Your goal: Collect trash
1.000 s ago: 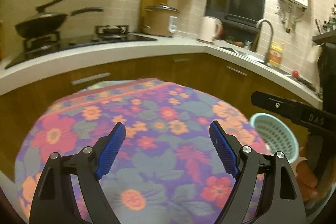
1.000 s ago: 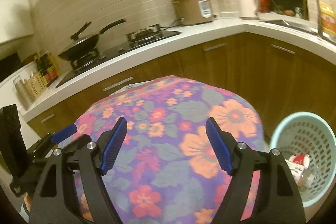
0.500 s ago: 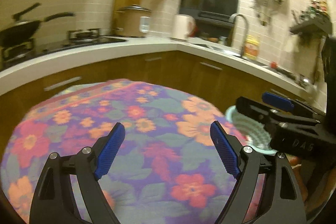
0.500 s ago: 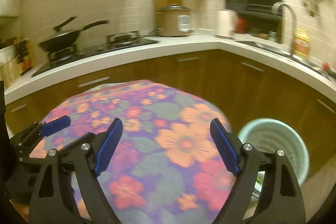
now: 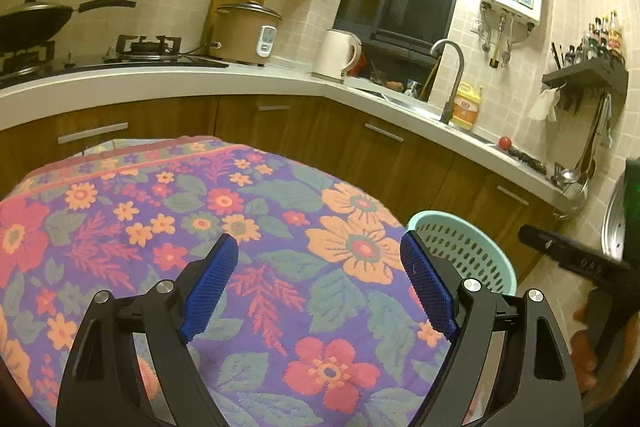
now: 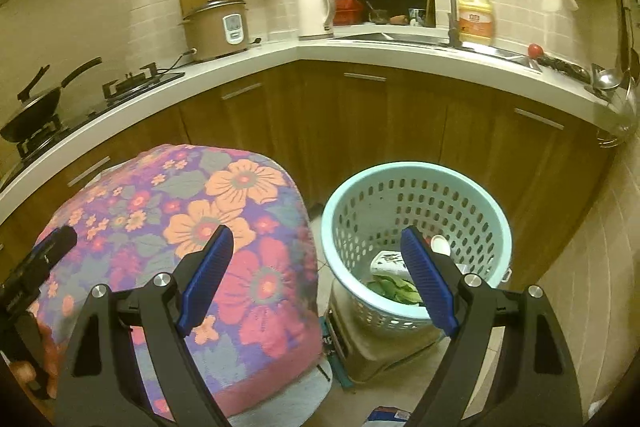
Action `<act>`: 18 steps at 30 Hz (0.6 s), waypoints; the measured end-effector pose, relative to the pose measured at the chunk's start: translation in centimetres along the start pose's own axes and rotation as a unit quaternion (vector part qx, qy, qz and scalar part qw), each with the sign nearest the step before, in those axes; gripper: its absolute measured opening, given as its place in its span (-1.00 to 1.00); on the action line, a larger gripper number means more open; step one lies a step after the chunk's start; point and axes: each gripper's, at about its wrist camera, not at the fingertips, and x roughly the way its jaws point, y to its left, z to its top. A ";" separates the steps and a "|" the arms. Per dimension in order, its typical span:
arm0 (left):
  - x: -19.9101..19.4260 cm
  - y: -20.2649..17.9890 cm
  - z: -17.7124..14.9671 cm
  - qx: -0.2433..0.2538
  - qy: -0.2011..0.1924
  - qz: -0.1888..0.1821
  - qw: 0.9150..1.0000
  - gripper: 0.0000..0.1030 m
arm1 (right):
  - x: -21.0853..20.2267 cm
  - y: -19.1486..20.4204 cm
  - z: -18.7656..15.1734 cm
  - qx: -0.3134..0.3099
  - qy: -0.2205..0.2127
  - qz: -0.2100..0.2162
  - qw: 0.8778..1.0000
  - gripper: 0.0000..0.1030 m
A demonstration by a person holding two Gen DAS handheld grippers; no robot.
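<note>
Trash (image 6: 394, 281) is lying in the bottom of the mint basket (image 6: 416, 195), just beyond the right gripper (image 6: 316, 281) (green leaves, a white packet). Its jaws are standing spread, holding nothing. The left gripper (image 5: 320, 287) is hovering over the floral cloth (image 5: 168, 227), likewise spread and empty, basket to its right.

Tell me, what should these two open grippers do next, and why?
Probably pull both back: the left gripper and right gripper are open and empty, trash already lies in the pale green perforated plastic basket, and the floral tablecloth looks bare.
</note>
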 end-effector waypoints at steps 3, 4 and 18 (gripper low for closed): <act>0.5 0.2 -0.4 -0.004 0.013 0.007 1.000 0.58 | 0.1 0.2 -0.3 -0.007 -0.001 -0.011 1.000 0.58; 0.3 0.2 -0.5 -0.003 0.007 0.009 1.000 0.58 | 0.1 0.3 -0.4 -0.009 0.000 -0.014 1.000 0.58; -0.1 1.0 -0.5 -0.021 -0.001 0.032 0.999 0.73 | -0.1 -0.1 -0.6 -0.009 -0.005 -0.033 0.999 0.58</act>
